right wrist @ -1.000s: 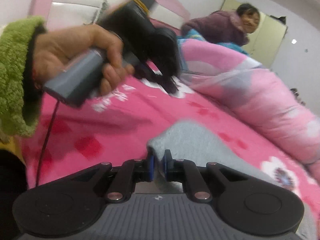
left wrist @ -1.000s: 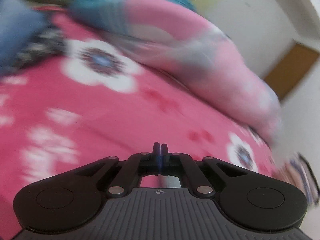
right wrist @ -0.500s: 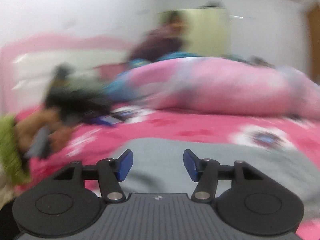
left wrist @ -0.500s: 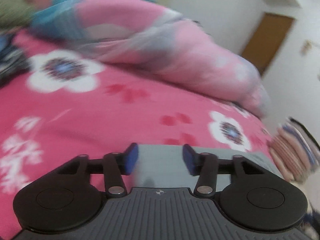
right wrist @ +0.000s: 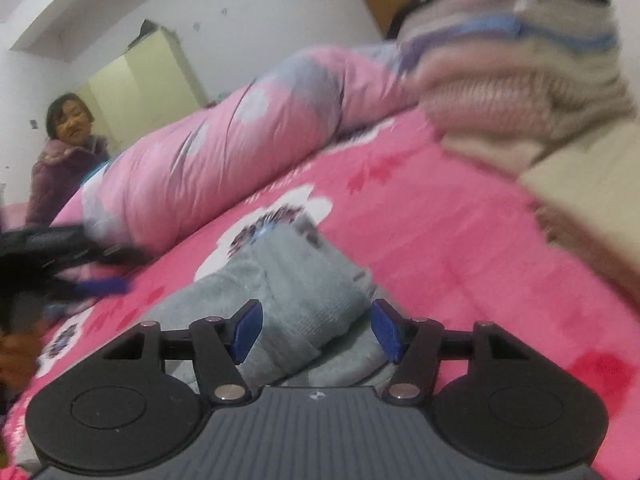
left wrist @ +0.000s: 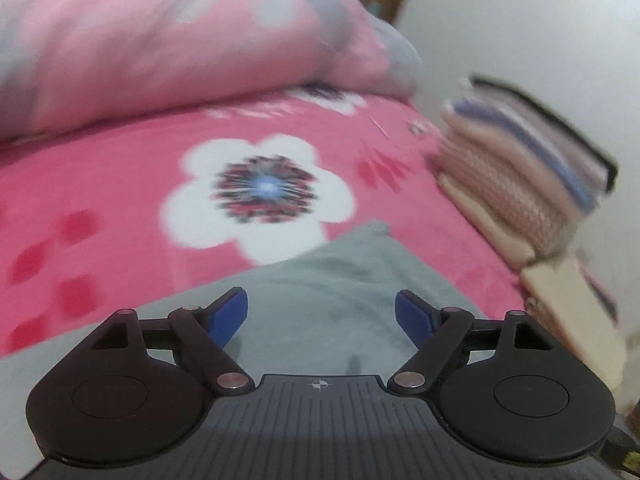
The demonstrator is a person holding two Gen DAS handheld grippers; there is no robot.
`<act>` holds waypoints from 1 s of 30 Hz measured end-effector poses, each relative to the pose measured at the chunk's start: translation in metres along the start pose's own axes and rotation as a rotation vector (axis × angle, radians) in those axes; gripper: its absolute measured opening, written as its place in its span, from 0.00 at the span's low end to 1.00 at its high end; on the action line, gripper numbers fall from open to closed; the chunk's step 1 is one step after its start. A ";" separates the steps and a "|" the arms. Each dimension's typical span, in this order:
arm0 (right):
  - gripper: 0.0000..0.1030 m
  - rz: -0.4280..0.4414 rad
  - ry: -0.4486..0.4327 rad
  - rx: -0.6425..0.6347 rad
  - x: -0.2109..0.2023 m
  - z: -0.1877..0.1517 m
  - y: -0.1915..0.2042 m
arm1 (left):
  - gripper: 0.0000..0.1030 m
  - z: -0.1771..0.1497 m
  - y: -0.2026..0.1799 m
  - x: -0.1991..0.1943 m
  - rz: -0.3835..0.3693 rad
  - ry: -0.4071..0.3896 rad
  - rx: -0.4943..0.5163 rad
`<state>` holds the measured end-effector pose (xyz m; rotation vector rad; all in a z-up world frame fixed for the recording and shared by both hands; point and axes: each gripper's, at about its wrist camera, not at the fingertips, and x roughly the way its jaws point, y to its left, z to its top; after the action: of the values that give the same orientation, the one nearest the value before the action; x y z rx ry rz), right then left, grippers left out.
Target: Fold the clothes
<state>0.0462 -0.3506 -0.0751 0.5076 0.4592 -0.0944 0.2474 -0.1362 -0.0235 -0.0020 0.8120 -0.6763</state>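
A grey garment point(left wrist: 336, 284) lies flat on the pink flowered bedspread point(left wrist: 100, 184), one corner pointing away from me. My left gripper point(left wrist: 321, 316) hovers open just over its near part, nothing between the blue pads. In the right wrist view the grey garment point(right wrist: 288, 280) is bunched into a thick fold, and my right gripper point(right wrist: 316, 330) stands open with that fold between its spread pads. The left gripper point(right wrist: 60, 268) shows blurred at the far left of that view, held in a hand.
A stack of folded clothes point(left wrist: 528, 168) sits on the bed's right side, seen close in the right wrist view as folded clothes point(right wrist: 520, 80). A rolled pink quilt point(left wrist: 180, 40) runs along the back. A person point(right wrist: 64, 152) sits beyond the quilt point(right wrist: 224, 148).
Both grippers went from shut to wide open; the right let go of the grey garment. Both views swung right toward the folded stack.
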 end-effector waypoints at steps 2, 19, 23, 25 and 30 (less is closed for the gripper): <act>0.61 0.030 0.032 0.016 0.010 -0.001 -0.006 | 0.80 0.004 -0.015 0.027 0.019 0.027 0.057; 0.17 0.062 -0.151 0.110 -0.001 -0.006 -0.025 | 0.80 0.000 -0.043 0.086 0.038 0.009 0.073; 0.18 0.017 -0.100 0.166 0.010 -0.012 -0.040 | 0.82 -0.004 -0.043 0.100 0.026 0.007 0.065; 0.22 0.015 -0.090 0.152 0.009 -0.010 -0.040 | 0.82 -0.002 -0.040 0.099 0.025 0.003 0.047; 0.51 0.027 -0.094 0.107 -0.003 -0.001 -0.044 | 0.82 0.010 -0.019 0.049 0.036 -0.059 -0.037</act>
<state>0.0344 -0.3880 -0.0944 0.6112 0.3569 -0.1164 0.2681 -0.1809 -0.0444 -0.0404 0.7659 -0.6246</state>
